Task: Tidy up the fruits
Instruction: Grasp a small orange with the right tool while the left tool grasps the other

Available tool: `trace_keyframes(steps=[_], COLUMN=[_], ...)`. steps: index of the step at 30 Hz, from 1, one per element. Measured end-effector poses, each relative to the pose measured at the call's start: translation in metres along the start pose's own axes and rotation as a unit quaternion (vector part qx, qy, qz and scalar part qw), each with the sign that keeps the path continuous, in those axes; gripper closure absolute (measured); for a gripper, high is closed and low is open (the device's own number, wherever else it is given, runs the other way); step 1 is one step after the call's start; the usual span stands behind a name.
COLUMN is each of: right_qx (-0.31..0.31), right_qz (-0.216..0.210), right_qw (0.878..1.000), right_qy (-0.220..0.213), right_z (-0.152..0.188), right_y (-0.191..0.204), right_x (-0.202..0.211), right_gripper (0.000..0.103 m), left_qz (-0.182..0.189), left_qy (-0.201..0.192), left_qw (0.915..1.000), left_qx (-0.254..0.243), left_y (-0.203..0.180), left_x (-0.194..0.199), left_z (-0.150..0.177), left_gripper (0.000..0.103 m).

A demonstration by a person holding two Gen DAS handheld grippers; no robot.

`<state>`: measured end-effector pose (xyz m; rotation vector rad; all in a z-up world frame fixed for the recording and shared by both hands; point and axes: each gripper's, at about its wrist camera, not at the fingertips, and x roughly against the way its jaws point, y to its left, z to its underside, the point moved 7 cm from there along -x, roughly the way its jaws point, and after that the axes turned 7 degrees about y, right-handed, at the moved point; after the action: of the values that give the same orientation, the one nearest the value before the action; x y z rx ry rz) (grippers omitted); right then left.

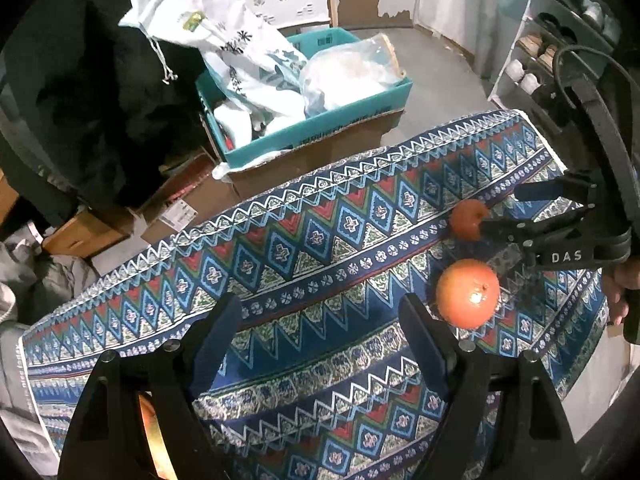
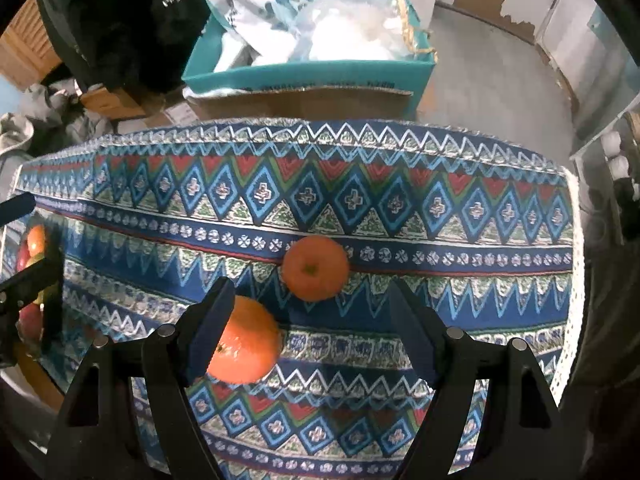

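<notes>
Two round, dimpled oranges, near [image 2: 246, 346] and far [image 2: 316, 267], on woven patterned cloth [image 2: 440, 208]. Right tool [image 2: 312, 334] and left tool [image 1: 320, 342] both gape wide, holding nothing.

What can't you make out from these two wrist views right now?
- Fruit container, right wrist view: cut off by the left edge and crossed by the left gripper; fruit count unreadable.
- Same fruit, left wrist view: only a sliver shows behind the gripper body.
- Farther orange, left wrist view: partly covered by the right gripper, so contact is unclear.
- Nearer orange, right wrist view: partly behind a fingertip.
</notes>
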<state>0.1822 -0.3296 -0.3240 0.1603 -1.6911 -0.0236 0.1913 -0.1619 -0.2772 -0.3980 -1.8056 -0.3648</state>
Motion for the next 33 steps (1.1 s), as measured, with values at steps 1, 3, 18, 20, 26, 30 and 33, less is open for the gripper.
trace_keyframes(steps=[1,3,18,20,26,30,33], right_qx=[0.002,0.008,0.012,0.014,0.015,0.013,0.002], right_qz=[0.002,0.007,0.005,0.0,-0.003,-0.003,-0.005], right_qw=[1.0,1.0,1.0,0.999,0.999,1.0,1.0], right_qy=[0.002,0.003,0.025,0.029,0.032,0.023,0.012], right_z=[-0.002,-0.005,-0.011,-0.011,-0.011,-0.001,0.003], right_y=[-0.001,-0.001,0.004,0.004,0.004,-0.004,-0.012], right_x=[-0.004,-0.012,-0.054,-0.058,-0.065,-0.055,-0.04], right_gripper=[0.024,0.024,0.033,0.038,0.056,0.057,0.057], left_qz=[0.001,0.002,0.02,0.024,0.038,0.049,0.055], left_qy=[0.0,0.0,0.023,0.024,0.024,0.025,0.024], left_qw=[1.0,1.0,0.9994,0.9993,0.9989,0.9984,0.9982], left_qx=[0.004,0.007,0.02,0.018,0.015,0.013,0.006], left_y=[0.001,0.002,-0.012,-0.015,-0.03,-0.043,-0.056], left_x=[-0.004,-0.011,-0.045,-0.045,-0.043,-0.042,-0.04], left_z=[-0.002,-0.004,-0.006,-0.006,-0.009,-0.008,-0.007], left_gripper=[0.021,0.021,0.021,0.021,0.021,0.021,0.021])
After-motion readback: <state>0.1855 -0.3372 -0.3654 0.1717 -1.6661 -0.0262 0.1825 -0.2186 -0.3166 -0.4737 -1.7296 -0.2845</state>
